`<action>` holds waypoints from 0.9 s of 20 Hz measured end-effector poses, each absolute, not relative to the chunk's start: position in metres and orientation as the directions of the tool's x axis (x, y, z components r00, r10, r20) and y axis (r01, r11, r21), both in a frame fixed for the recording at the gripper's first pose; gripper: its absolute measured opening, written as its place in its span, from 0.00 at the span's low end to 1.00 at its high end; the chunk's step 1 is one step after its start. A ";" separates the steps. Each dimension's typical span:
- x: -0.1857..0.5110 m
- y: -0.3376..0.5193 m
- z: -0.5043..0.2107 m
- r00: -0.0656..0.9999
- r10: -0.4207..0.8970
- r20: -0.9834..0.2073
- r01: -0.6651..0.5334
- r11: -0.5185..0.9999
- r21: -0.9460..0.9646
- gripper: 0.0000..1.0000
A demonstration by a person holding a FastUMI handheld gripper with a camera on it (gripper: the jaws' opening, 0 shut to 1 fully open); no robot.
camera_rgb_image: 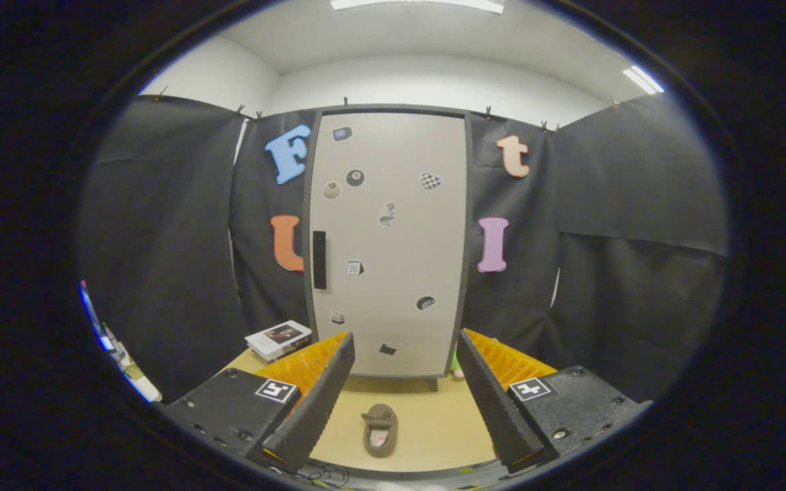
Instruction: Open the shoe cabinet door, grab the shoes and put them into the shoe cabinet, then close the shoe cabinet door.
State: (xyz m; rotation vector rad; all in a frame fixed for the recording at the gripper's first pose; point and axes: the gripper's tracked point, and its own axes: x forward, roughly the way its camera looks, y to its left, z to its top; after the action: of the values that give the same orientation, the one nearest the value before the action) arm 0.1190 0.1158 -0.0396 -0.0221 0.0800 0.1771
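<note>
The gripper [406, 402] has its fingers apart and empty. The shoe [380, 429] lies between them on the floor. Beyond stands the cabinet [387, 239], door shut. Reach first for the handle [319, 260] at its left and pull squarely.

Between the spread fingers of the gripper [403, 409] lies open tan floor [444, 423] up to the shut pale grey cabinet door [387, 239], interrupted by one brown slipper [380, 429] (a white box [278, 339] sits left of the cabinet).
</note>
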 end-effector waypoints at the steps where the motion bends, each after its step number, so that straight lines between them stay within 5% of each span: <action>1: 0.133 0.133 -0.041 0.975 0.208 -0.084 -0.209 0.978 -0.006 0.98; 7: 0.227 0.223 -0.041 0.941 0.328 -0.081 -0.327 0.945 0.023 0.98; 18: 0.384 0.309 -0.037 0.929 0.358 -0.093 -0.353 0.933 0.063 0.96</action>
State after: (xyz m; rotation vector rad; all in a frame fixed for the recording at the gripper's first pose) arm 0.3836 0.3086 -0.0371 0.0450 0.1036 0.3643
